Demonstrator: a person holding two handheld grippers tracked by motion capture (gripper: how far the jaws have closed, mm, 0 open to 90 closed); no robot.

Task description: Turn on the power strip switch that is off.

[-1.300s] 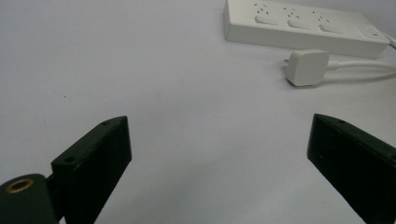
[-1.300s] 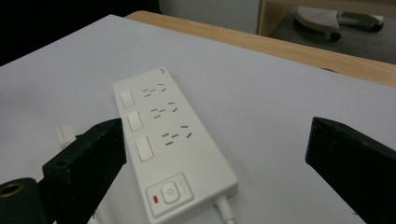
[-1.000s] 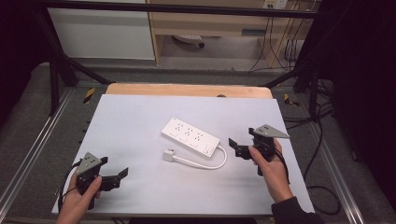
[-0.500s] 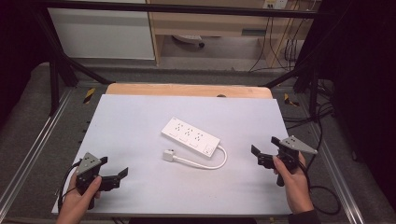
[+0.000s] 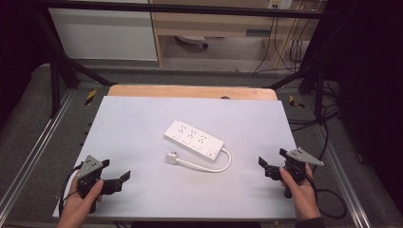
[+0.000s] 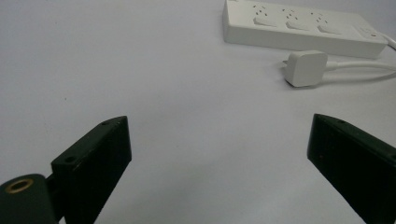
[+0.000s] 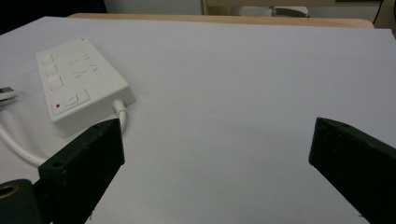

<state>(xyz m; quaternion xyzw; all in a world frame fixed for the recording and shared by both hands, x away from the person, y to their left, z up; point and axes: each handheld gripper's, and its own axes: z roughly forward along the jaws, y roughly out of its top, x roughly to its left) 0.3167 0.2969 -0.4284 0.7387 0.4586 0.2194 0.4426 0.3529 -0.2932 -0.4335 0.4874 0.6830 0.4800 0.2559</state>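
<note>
White power strip (image 5: 194, 139) lay flat near the middle of the table surface (image 5: 142, 118), set diagonally, sockets up. Its short white cord (image 5: 209, 166) looped from the strip's right end back to the white plug (image 5: 171, 158), which rested just beside the strip's near long side, not touching it as far as the high view showed. In the right gripper view the strip (image 7: 79, 84) was cut by the left frame edge and the own left jaw covered part of the cord (image 7: 122, 114); plug prongs barely showed at the left edge. In the left gripper view the strip (image 6: 299, 29) ran off the top and right edges, plug (image 6: 305, 68) fully seen. Socket markings were too small to read.

Left gripper (image 5: 114, 175) sat near the front-left corner of the surface, jaws wide apart, nothing between them, well apart from the strip. Right gripper (image 5: 273, 164) was near the front-right corner, jaws also spread wide and empty, near the cord loop but clear of it. Nothing stood between either gripper and the strip. Wooden edge (image 5: 190, 91) showed along the far side of the surface; cables (image 5: 285, 47) hung beyond the far-right corner.
</note>
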